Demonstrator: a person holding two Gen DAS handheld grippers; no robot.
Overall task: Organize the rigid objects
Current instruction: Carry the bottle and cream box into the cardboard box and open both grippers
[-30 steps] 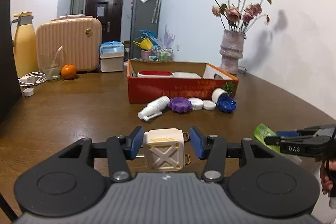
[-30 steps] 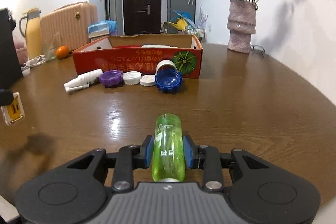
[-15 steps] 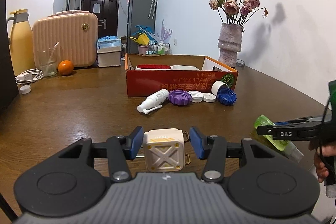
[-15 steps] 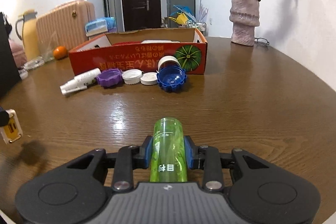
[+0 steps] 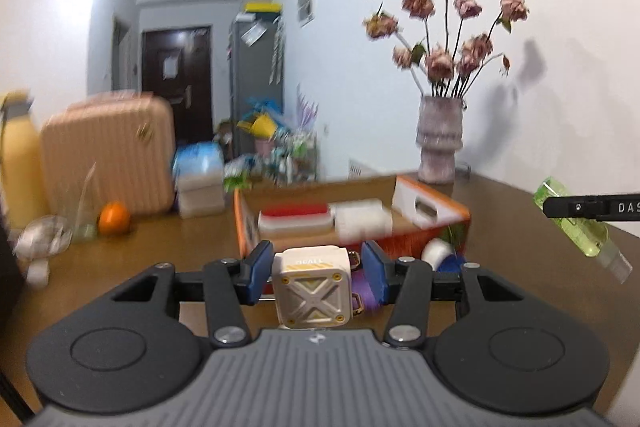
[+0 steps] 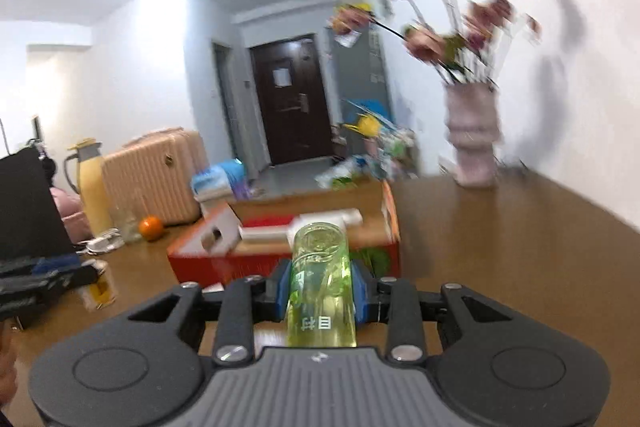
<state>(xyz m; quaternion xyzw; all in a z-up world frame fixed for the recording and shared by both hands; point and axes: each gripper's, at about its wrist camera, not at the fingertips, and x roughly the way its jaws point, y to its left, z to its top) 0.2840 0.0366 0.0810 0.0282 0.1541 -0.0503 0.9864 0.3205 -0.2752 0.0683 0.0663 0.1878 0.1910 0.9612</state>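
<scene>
My left gripper (image 5: 314,277) is shut on a cream cube-shaped box (image 5: 313,287) with an X pattern and holds it above the table, just in front of the orange cardboard box (image 5: 444,203). My right gripper (image 6: 321,293) is shut on a clear green bottle (image 6: 321,283), lifted near the box's (image 6: 280,261) front wall. The bottle also shows at the right of the left wrist view (image 5: 570,219). The box holds a red-lidded case (image 5: 296,219) and white items (image 5: 362,219).
Purple (image 5: 364,293) and blue (image 5: 450,263) lids and a white cap (image 5: 436,251) lie before the box. A vase of dried flowers (image 5: 438,143) stands at the back right. A pink suitcase (image 5: 108,155), a yellow jug (image 5: 18,163) and an orange (image 5: 114,219) stand at the left.
Both grippers have risen and moved toward the orange box with their loads. The views are now blurred and the box interior shows from above.
</scene>
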